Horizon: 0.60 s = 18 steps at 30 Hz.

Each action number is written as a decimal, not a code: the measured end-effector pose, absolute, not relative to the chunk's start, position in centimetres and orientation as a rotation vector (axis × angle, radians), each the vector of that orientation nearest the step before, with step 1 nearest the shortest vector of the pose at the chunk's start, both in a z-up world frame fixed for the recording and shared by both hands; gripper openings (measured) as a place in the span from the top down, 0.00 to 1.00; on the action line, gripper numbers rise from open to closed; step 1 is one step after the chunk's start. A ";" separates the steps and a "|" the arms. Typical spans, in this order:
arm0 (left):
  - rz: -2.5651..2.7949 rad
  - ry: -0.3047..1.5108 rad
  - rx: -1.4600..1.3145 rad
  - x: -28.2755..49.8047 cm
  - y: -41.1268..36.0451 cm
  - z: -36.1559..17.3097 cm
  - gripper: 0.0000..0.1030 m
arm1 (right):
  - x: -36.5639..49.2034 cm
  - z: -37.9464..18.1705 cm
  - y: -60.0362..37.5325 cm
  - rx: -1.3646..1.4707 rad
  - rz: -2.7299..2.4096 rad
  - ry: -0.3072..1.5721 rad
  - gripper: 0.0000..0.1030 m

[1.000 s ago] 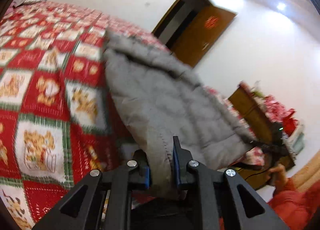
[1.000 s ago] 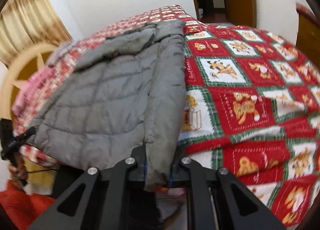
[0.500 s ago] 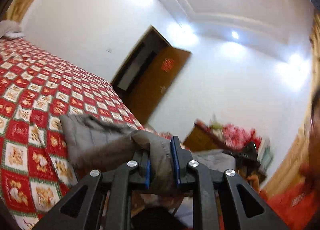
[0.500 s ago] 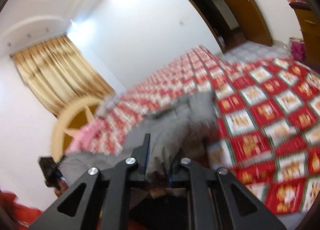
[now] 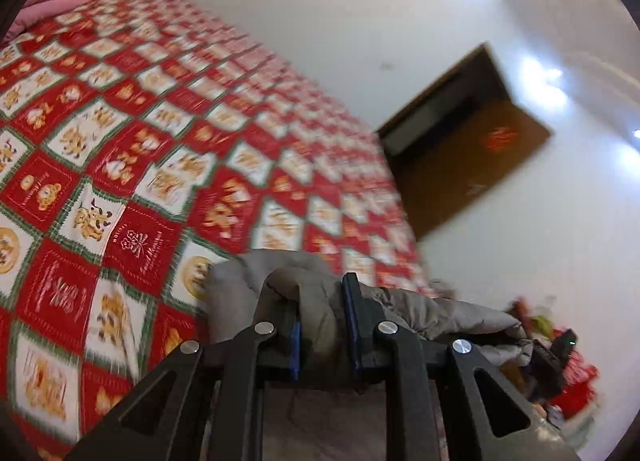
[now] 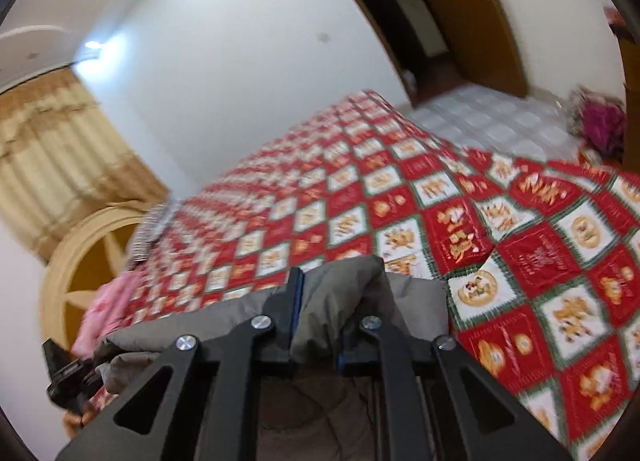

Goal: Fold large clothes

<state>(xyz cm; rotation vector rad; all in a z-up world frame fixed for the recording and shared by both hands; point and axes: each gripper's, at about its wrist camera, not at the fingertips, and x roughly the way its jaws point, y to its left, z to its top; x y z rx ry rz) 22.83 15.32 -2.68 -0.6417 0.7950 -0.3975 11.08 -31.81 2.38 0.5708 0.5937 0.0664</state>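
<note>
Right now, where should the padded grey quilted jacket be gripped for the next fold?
Probably where it is held: the padded grey quilted jacket bunches between the left gripper and right gripper at one edge, approached from the bed's near side, spanning its width.

**Grey padded coat pinched at the foot of the bed**

At the lower middle of the frame the right hand-held gripper (image 6: 320,301) has its jaws closed on a bunched fold of the grey padded coat (image 6: 340,293). The coat stretches from there toward the lower left, where the left hand-held gripper (image 6: 68,377) shows as a dark shape at its far end. Behind lies the bed (image 6: 540,253), covered in a red, white and green patchwork quilt. A pink pillow (image 6: 108,309) sits at left, beside the round wooden headboard (image 6: 76,261). Yellow curtains (image 6: 52,149) hang at upper left; a brown door (image 6: 476,13) stands open at upper right.
</note>
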 end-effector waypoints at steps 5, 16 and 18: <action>-0.303 0.914 -0.584 27.7 13.3 -7.5 0.83 | 17.7 -4.6 -32.0 0.535 -0.065 0.706 0.85; -0.369 1.083 -0.793 31.0 14.3 -13.9 0.77 | 20.3 -11.9 -32.1 0.553 -0.158 0.757 0.75; -0.409 1.063 -0.865 30.8 15.8 -13.1 0.68 | 20.0 -11.8 -32.9 0.595 -0.124 0.762 0.72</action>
